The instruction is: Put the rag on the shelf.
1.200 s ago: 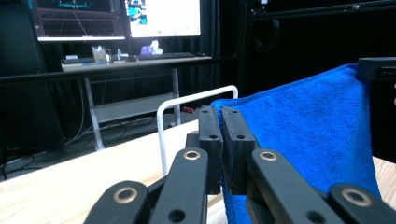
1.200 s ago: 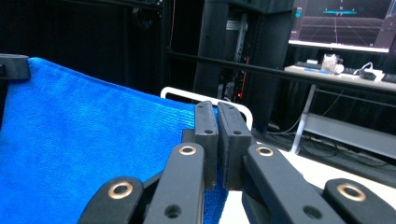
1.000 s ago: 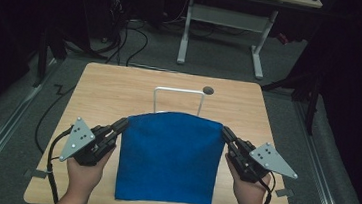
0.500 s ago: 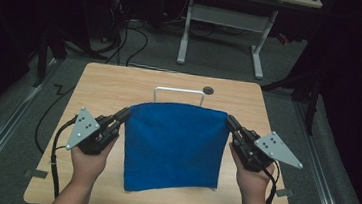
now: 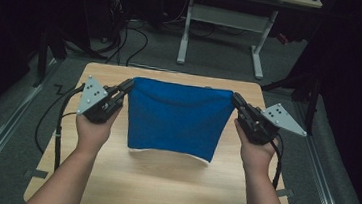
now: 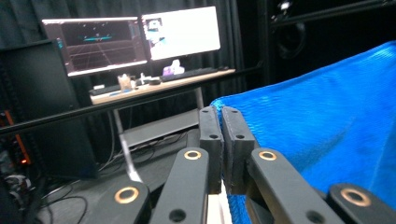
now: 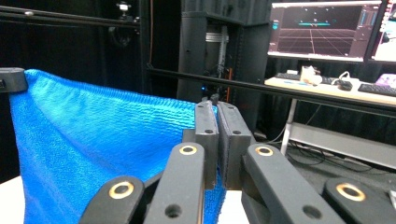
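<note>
- Two hand-held grippers hold a blue cloth (image 5: pixel 176 117) stretched between them above the wooden table (image 5: pixel 161 185), as the high view shows.
- The left gripper (image 5: pixel 128 85) pinches the cloth's upper left corner; its jaws are pressed together on the fabric, with the grey three-cornered plate facing up.
- The right gripper (image 5: pixel 236 99) pinches the upper right corner in the same way, jaws closed on the cloth.
- The cloth's top edge runs nearly straight from one gripper to the other, sagging slightly in the middle.
- The rest of the cloth hangs down toward the person; a pale edge shows along its bottom hem, which lies close over the tabletop. Whether the hem touches the wood cannot be told.
- In the left gripper view, the left gripper (image 6: pixel 221 122) has both black jaws squeezed tight with the blue cloth (image 6: pixel 327 126) spreading away to the right of them.
- In the right gripper view, the right gripper (image 7: pixel 217 117) is likewise clamped, the blue cloth (image 7: pixel 93 140) spreading to the left; at the far left edge the tip of the other gripper holds the far corner.
- Both gripper views show a desk with lit monitors (image 7: pixel 322 30) in the dark background.
- Each of the person's hands (image 5: pixel 93 132) wraps around its gripper body from below.
</note>
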`<state>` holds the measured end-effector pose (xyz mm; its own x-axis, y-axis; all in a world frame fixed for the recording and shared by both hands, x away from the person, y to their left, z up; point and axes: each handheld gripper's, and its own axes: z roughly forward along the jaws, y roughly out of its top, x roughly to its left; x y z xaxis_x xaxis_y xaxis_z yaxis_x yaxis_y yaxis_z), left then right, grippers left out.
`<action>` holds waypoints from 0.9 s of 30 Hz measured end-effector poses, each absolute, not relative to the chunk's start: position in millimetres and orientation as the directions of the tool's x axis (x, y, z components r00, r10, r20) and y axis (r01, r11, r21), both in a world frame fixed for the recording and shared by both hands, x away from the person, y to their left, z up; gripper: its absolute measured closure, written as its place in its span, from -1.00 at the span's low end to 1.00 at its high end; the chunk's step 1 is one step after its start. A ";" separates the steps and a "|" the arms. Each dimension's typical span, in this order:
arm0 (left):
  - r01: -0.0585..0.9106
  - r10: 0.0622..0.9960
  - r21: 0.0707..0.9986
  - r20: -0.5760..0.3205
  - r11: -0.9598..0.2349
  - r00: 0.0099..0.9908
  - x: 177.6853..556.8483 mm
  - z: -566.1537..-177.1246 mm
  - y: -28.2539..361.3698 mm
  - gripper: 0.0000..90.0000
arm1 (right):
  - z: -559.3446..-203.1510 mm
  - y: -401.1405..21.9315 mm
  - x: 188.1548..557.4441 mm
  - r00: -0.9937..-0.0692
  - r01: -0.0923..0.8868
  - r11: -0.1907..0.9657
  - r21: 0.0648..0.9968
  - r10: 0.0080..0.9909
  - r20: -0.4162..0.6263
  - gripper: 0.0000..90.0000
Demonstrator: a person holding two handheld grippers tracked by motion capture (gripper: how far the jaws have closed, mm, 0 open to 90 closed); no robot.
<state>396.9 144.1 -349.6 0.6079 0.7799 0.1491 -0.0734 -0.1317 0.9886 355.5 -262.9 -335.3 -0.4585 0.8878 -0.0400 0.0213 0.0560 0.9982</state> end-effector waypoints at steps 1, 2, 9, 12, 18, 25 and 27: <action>-0.069 0.781 0.988 0.152 -0.139 0.605 400.4 -349.3 143.7 0.96 | -334.6 -263.0 359.0 -0.454 0.026 0.054 0.998 0.890 -0.037 0.97; -0.061 0.784 0.987 0.155 -0.148 0.601 405.0 -349.0 143.1 0.96 | -334.1 -263.0 361.5 -0.452 0.028 0.053 0.998 0.892 -0.035 0.97; -0.039 0.801 0.982 0.173 -0.184 0.573 431.2 -346.7 135.9 0.96 | -329.0 -258.7 386.1 -0.422 0.039 0.090 0.995 0.904 -0.065 0.97; -0.029 0.810 0.975 0.199 -0.220 0.551 447.9 -344.9 130.4 0.96 | -327.2 -258.9 406.3 -0.405 0.062 0.088 0.994 0.913 -0.055 0.97; -0.009 0.816 0.966 0.224 -0.259 0.532 472.6 -346.7 121.9 0.96 | -327.0 -260.2 432.1 -0.382 0.088 0.076 0.993 0.923 -0.037 0.97; 0.025 0.825 0.963 0.215 -0.267 0.523 494.3 -349.4 118.7 0.96 | -329.3 -263.4 468.4 -0.375 0.141 0.046 0.989 0.927 0.011 0.97; 0.056 0.824 0.957 0.215 -0.285 0.524 501.8 -352.6 117.0 0.96 | -330.6 -263.6 474.1 -0.371 0.155 0.041 0.987 0.928 0.020 0.97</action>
<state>501.8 117.0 -352.6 0.5240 0.8243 0.2145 0.0558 -0.2846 0.9570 474.1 -263.6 -330.6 -0.3709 0.9284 0.0200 0.1552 0.0407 0.9870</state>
